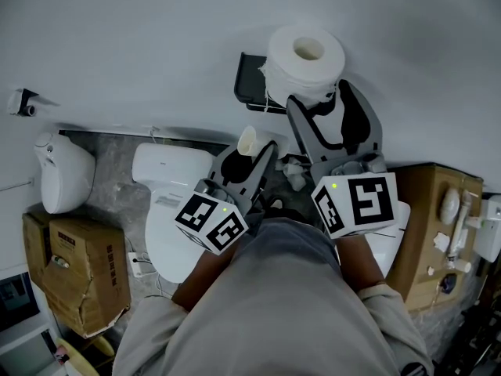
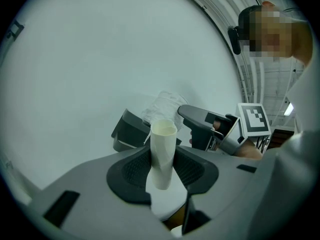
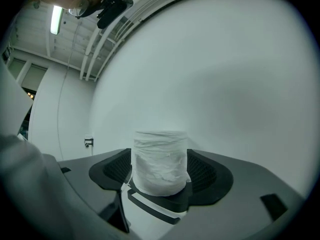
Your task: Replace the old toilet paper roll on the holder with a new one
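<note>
Left gripper (image 2: 162,168) clamped on the empty cardboard tube (image 2: 162,151), held upright. Right gripper (image 3: 160,176) jaws apart, flanking the new toilet paper roll (image 3: 159,161), which stands on the black holder (image 1: 249,81).

Plain white wall (image 1: 117,37) fills the whole top of the head view, with a small dark bracket-type fitting (image 1: 22,102) stuck on it at the far left. Left of centre there's a white ceramic toilet (image 1: 166,210), lid down, on a grey speckled floor (image 1: 117,190). A rounded white fixture (image 1: 63,171) sits at the left edge and battered brown cardboard boxes (image 1: 78,269) sit lower left. Another brown box (image 1: 423,210) on the right has some white bits by it.
</note>
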Tool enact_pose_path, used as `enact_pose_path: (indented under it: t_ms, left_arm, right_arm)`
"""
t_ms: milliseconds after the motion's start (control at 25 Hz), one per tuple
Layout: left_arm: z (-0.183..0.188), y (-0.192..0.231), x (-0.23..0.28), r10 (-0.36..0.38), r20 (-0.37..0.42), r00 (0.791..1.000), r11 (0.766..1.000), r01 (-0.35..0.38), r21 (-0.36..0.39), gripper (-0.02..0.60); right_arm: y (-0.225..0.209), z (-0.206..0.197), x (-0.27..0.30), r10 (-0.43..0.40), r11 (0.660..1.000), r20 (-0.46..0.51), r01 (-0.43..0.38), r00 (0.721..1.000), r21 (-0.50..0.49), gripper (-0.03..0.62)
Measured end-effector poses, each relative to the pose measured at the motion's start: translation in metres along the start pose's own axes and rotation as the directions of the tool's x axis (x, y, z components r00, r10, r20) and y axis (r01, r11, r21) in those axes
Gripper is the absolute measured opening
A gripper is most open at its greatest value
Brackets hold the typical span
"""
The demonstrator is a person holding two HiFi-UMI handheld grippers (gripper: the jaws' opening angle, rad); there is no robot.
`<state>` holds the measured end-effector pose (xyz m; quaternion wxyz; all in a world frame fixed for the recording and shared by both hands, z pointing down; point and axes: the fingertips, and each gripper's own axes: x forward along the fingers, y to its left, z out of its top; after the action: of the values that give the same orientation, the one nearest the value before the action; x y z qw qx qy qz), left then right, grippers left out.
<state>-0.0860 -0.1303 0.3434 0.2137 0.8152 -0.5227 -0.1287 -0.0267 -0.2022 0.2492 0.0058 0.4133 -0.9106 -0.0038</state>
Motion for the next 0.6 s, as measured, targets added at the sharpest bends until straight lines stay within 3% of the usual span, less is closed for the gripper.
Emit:
enact_pose_path:
  t_ms: [200, 600]
  left_arm:
    - [0.002, 0.004, -0.001, 0.001, 0.002, 1.0, 1.0, -0.001, 0.004, 0.124]
    - [0.004, 0.016, 0.001, 0.001, 0.004, 1.0, 1.0, -0.001, -0.018, 0.124]
  right_arm:
    - [0.002, -0.004, 0.015, -0.005, 1.0, -0.03, 0.005, 1.0, 0.001, 0.407]
    - [-0.003, -0.013, 0.038, -0.041, 0.999, -0.085, 0.041, 0.996, 0.0, 0.448]
